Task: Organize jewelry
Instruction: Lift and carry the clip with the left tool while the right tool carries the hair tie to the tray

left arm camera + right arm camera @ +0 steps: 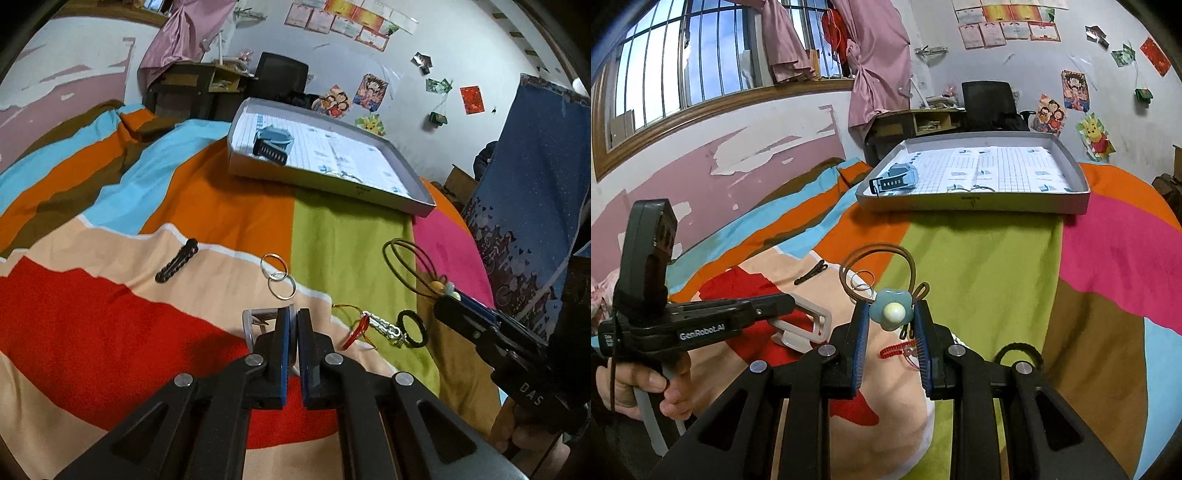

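Observation:
My left gripper (293, 314) is shut on a white rectangular hair clip (255, 321), held just above the striped bedspread; it also shows in the right wrist view (809, 325). My right gripper (891, 314) is shut on a brown hair tie with a blue flower charm (891, 308), lifted off the cover; its loops show in the left wrist view (406, 258). On the cover lie two silver rings (277, 275), a black hair clip (177, 260), a red and silver charm (369, 326) and a black hair band (412, 329).
A shallow grey tray (971, 203) lined with gridded paper sits further back on the bed and holds a blue-grey watch (897, 177) and thin hoops (967, 189). A blue patterned board (528, 206) stands at the right. A desk and chair stand by the wall.

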The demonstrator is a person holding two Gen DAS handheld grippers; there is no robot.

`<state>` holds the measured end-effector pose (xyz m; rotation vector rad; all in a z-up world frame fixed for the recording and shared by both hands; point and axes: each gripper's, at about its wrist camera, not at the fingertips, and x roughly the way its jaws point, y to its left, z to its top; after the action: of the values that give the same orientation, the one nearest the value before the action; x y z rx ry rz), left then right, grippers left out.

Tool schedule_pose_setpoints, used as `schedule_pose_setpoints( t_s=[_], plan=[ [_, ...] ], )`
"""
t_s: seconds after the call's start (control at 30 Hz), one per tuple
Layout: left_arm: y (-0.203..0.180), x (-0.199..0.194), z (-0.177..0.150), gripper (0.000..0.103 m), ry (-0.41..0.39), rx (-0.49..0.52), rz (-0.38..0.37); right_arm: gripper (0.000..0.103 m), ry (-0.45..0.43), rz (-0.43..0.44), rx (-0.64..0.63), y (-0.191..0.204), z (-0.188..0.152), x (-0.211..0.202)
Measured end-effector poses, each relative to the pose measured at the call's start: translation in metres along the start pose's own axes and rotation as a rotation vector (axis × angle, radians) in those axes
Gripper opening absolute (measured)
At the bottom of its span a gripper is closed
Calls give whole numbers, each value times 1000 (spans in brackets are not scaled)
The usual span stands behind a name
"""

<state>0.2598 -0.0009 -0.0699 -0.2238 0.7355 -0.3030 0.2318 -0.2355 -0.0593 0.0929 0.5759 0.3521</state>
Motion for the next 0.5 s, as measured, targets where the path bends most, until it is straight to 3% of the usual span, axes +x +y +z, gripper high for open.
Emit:
schedule_pose_setpoints(
  t_s=[0.5],
  plan=[
    [-5,-2,-3,5,-1,16,21,22,8,17,-19,9,-2,5]
  ],
)
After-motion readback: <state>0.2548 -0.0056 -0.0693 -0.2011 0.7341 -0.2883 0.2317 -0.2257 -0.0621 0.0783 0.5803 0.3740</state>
